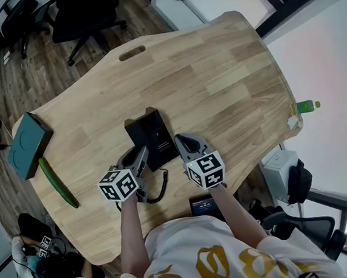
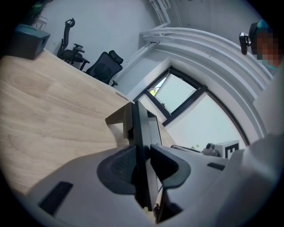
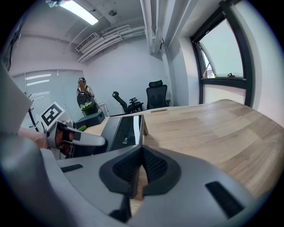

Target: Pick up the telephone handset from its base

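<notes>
the black telephone base point(image 1: 158, 137) lies on the wooden counter point(image 1: 216, 76), near the edge where the person stands. the telephone handset point(image 1: 136, 136) is on the left side of the base, and the head view shows no gap between them. a coiled cord point(image 1: 161, 188) runs from the telephone toward the person.

the left gripper point(image 1: 139, 160) is at the left side of the telephone. in the left gripper view a dark, thin edge of the handset stands between its fingers point(image 2: 120, 166). the fingers are partly closed, and both pads seem to press on this edge.

the right gripper point(image 1: 183, 143) is just beside the right side of the base, above the counter. its fingers point(image 3: 126, 166) meet at the tips and hold nothing; only wood shows in the small gap behind the tips.

well apart, at the left end of the counter, lie a green cucumber point(image 1: 59, 183) and a teal box point(image 1: 29, 145). a green bottle point(image 1: 305, 107) is at the right edge.
</notes>
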